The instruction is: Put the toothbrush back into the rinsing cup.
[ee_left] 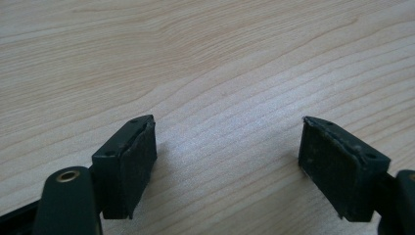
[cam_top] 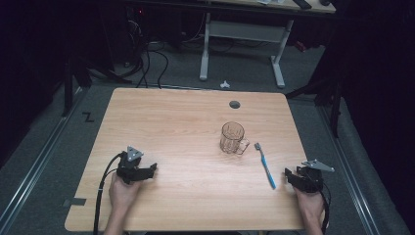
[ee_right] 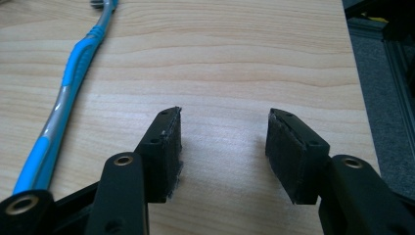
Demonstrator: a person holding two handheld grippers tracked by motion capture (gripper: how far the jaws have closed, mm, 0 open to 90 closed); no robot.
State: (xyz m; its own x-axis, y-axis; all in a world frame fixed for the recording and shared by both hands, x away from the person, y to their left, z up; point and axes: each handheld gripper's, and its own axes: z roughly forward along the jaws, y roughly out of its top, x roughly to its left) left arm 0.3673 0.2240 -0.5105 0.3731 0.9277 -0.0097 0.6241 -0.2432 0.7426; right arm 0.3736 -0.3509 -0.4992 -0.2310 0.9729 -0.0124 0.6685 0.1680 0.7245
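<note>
Just left of the right gripper (ee_right: 224, 147), whose jaws stand partly apart and empty, lies the blue toothbrush (ee_right: 68, 93); the left gripper (ee_left: 227, 161) gapes wide, empty.

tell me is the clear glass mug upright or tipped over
Upright. In the high view the clear glass mug stands on its base on the wooden table, open rim facing up, handle pointing toward the blue toothbrush.
</note>
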